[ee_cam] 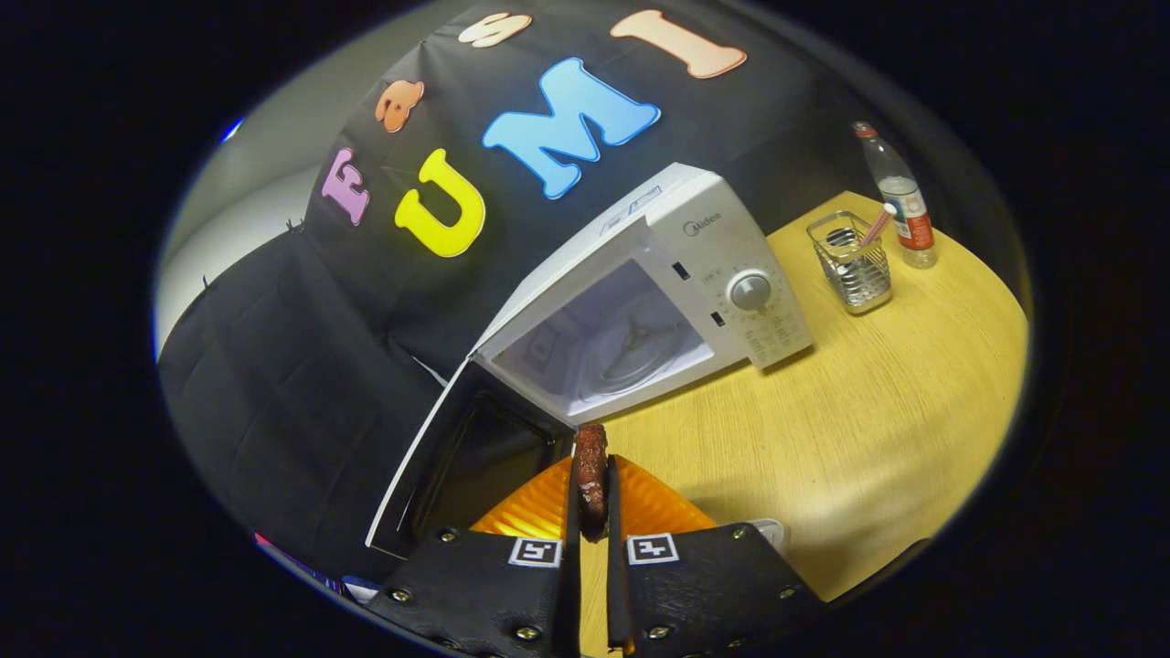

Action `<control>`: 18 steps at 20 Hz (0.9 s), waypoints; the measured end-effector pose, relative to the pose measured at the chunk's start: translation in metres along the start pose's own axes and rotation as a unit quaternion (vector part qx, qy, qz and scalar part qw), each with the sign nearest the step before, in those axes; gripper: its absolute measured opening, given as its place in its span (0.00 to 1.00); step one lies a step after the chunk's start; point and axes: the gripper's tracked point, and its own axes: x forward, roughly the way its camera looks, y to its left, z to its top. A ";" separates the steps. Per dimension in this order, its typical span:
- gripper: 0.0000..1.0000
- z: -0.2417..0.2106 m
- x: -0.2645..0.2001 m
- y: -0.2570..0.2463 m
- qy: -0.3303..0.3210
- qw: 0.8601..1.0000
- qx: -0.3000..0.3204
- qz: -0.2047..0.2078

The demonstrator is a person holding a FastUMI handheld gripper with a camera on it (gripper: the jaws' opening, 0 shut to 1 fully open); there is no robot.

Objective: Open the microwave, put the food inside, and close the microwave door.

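A white microwave (704, 265) stands on the wooden table (850, 439) ahead of my fingers. Its dark-windowed door (457, 457) hangs wide open to the left, and the glass turntable (635, 352) shows inside the lit cavity. My gripper (591, 484) is shut on a dark reddish-brown strip of food (590, 466), held upright between both fingers. The food's top end sticks up just short of the microwave's opening. An orange ribbed plate (539, 512) lies directly under the fingers.
To the right of the microwave stands a metal mesh holder (852, 265) with a pink straw, and a plastic bottle (900, 196) with a red label behind it. Bare table stretches right of the fingers. The black cloth wall rises behind.
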 end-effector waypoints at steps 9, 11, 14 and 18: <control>0.11 0.015 0.070 0.019 -0.025 0.999 -0.030 0.003; 0.11 0.019 0.085 0.020 -0.033 0.999 -0.037 0.001; 0.12 0.024 0.107 0.020 -0.049 0.998 -0.034 -0.001; 0.11 0.030 0.139 0.015 -0.067 0.997 -0.020 -0.007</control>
